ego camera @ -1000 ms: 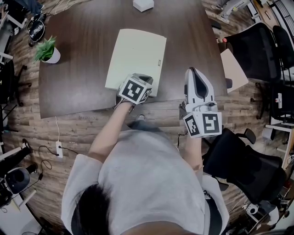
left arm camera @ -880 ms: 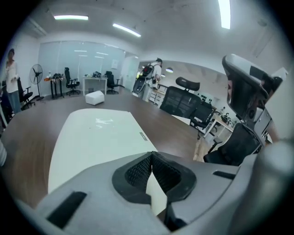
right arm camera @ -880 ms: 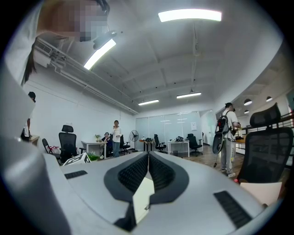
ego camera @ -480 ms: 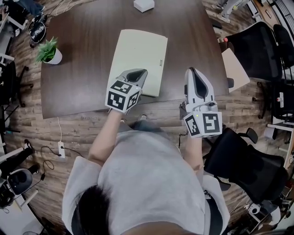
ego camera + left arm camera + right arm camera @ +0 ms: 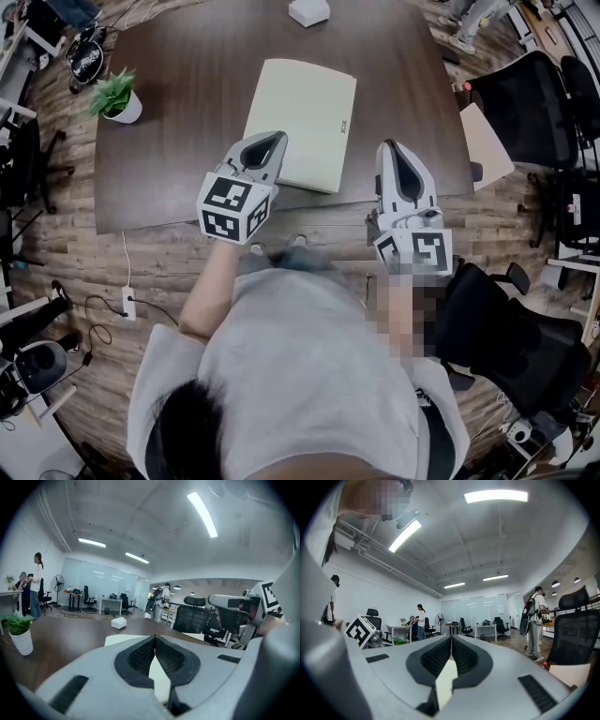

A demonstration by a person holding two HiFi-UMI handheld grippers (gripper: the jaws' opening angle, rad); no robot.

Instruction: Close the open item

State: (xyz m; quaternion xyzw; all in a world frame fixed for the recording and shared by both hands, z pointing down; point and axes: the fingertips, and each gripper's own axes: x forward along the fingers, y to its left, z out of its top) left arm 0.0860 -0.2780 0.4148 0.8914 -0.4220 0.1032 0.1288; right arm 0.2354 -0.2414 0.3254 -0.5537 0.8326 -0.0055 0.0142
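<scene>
Folder (image 5: 302, 122) lies flat and shut on the desk (image 5: 187, 84), by its near edge. Left hand-held gripper (image 5: 275, 141) and right hand-held gripper (image 5: 393, 147) hover beside it, jaws together, empty. Closing looks done.

This is an open-plan office. A dark wooden table (image 5: 187, 112) stands on a wood-plank floor (image 5: 56, 272). Black mesh office chairs (image 5: 525, 103) stand at its right, and a small potted plant (image 5: 117, 97) sits on its far left corner. A power strip (image 5: 129, 305) lies on the floor at the near left. Farther off, white desks (image 5: 110, 601) with more swivel chairs stand before a glass partition wall (image 5: 89, 578), with a pedestal fan (image 5: 57, 581) beside them. Strip lights (image 5: 202, 513) run along the bare ceiling. People (image 5: 36, 585) stand by the far desks.
</scene>
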